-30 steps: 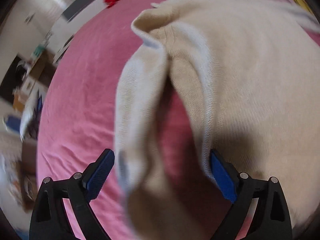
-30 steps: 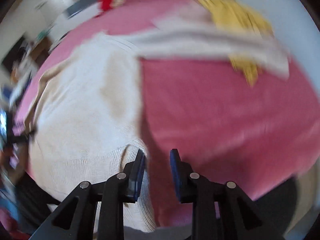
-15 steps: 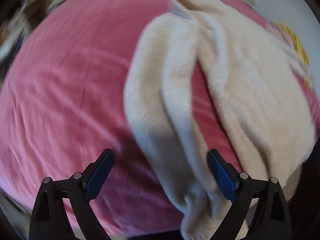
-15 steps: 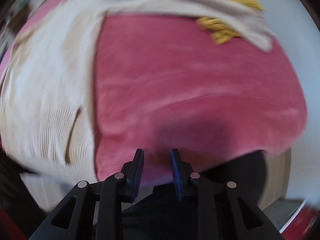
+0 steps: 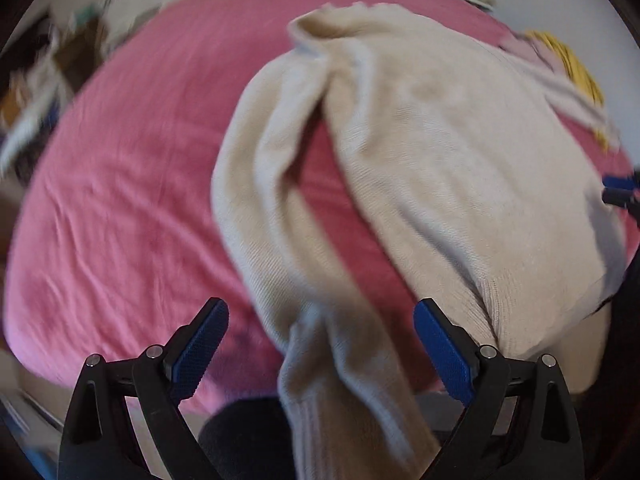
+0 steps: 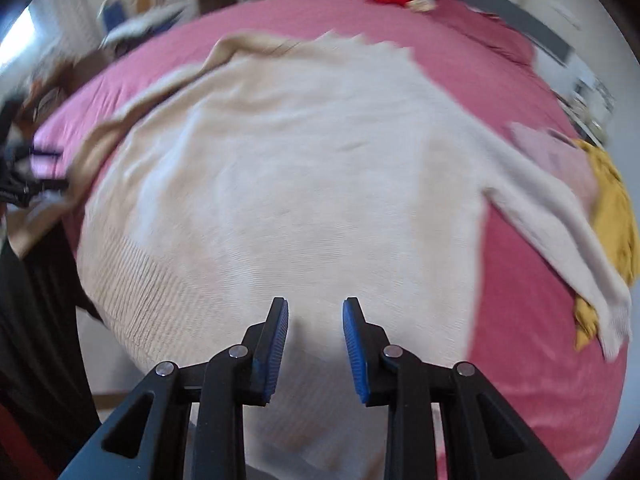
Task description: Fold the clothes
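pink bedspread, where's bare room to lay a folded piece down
The widest bare stretch of pink bedspread lies beside the cream sweater, past its near sleeve. A smaller bare patch sits between the sweater's body and its outstretched sleeve. That side is crowded by the yellow garment.

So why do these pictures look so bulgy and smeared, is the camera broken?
No, just fisheye lenses: in both views the pink bed cover bulges like a dome inside a dark round border. Left wrist view: motion blur smears the cream sweater and the room edges. Right wrist view: the sweater's middle looks washed out, and only the right gripper is sharp.
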`<state>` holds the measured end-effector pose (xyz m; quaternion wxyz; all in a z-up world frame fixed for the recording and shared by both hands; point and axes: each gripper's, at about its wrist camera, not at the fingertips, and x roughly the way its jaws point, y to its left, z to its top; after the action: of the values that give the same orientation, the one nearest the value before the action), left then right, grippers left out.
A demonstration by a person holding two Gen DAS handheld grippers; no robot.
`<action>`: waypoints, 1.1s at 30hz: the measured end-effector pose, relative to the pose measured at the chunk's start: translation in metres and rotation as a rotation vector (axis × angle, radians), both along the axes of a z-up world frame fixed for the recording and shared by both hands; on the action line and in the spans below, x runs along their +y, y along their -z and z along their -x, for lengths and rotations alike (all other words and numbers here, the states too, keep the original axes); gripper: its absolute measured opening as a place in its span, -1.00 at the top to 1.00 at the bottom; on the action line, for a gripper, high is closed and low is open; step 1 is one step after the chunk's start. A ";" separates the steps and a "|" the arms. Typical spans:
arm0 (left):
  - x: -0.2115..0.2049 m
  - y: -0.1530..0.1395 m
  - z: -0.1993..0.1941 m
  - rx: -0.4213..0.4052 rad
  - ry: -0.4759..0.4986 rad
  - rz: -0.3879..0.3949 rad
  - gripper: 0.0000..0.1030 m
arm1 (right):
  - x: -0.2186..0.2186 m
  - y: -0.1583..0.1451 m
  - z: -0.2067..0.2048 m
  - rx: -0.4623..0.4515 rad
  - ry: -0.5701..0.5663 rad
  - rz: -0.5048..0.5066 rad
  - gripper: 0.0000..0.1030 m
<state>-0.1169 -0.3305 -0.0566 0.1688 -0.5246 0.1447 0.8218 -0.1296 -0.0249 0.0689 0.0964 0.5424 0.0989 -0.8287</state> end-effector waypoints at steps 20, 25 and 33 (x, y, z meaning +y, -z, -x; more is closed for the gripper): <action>-0.112 -0.050 0.059 -0.051 -0.302 -0.311 0.85 | 0.008 0.055 -0.012 -0.152 0.077 0.107 0.41; -0.191 -0.100 0.100 0.107 -0.405 -0.225 0.85 | 0.009 0.056 -0.012 -0.170 0.089 0.111 0.41; -0.278 -0.112 0.184 0.201 -0.552 -0.140 0.83 | 0.008 0.061 -0.011 -0.207 0.100 0.099 0.40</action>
<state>-0.3004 -0.6081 0.0552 -0.0401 -0.4472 -0.0444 0.8924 -0.1191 -0.0165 0.0077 0.0915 0.6240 0.0200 -0.7758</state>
